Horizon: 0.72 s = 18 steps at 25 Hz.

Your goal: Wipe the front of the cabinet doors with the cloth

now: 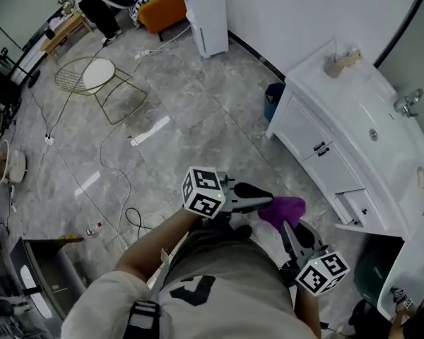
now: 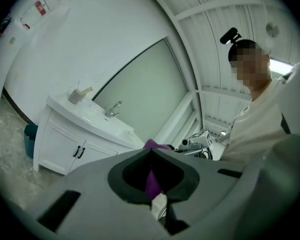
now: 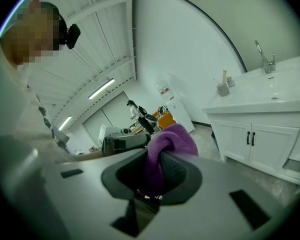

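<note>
A purple cloth (image 1: 283, 208) hangs bunched between my two grippers, close in front of my body. My left gripper (image 1: 266, 195) reaches it from the left and is shut on the cloth (image 2: 153, 182). From below, my right gripper (image 1: 291, 227) is shut on the same cloth (image 3: 166, 145), which bulges over its jaw tips. The white cabinet (image 1: 302, 134) with two doors and black handles (image 1: 322, 148) stands about a step away to the right. Its doors (image 2: 65, 145) show in the left gripper view, and the doors (image 3: 251, 140) also appear in the right gripper view.
A blue bin (image 1: 273, 99) stands by the cabinet's far end. A lower drawer (image 1: 358, 207) sits slightly out, and a cabinet door (image 1: 412, 270) hangs open at bottom right. Cables (image 1: 131, 217), a wire chair (image 1: 99, 80) and a white appliance (image 1: 205, 14) occupy the marble floor.
</note>
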### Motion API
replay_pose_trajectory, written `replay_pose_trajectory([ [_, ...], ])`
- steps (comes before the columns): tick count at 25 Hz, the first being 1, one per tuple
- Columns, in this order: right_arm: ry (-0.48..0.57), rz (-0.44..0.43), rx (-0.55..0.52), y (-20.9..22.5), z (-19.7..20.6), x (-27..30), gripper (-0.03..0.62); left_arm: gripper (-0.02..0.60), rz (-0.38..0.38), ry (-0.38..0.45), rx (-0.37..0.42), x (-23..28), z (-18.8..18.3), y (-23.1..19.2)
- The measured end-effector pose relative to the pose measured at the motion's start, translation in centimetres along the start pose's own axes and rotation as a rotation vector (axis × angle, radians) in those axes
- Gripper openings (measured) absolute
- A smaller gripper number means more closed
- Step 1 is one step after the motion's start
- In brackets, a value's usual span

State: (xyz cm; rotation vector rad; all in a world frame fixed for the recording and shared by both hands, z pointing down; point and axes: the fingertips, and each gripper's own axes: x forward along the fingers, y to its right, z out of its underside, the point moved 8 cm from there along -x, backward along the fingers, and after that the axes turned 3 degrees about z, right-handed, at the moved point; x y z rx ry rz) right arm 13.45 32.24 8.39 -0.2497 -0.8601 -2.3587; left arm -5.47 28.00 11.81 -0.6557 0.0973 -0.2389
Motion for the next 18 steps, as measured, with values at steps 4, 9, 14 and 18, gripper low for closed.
replay_pose_trajectory([
  [4,-0.018,-0.078,-0.010,-0.8,0.3,1.0,0.069,0.020,-0.074,-0.107,0.094,-0.4,0.8,1.2],
  [9,-0.057,-0.175,-0.098,-2.5,-0.2,2.8,0.069,0.020,-0.156,-0.187,0.148,-2.2,0.6,0.2],
  [14,-0.108,-0.182,-0.120,-2.5,0.0,3.7,0.069,0.020,-0.214,-0.251,0.142,-3.1,1.8,-3.0],
  [18,-0.128,-0.191,-0.111,-3.2,0.5,5.2,0.069,0.020,-0.222,-0.340,0.145,-3.8,2.7,-5.8],
])
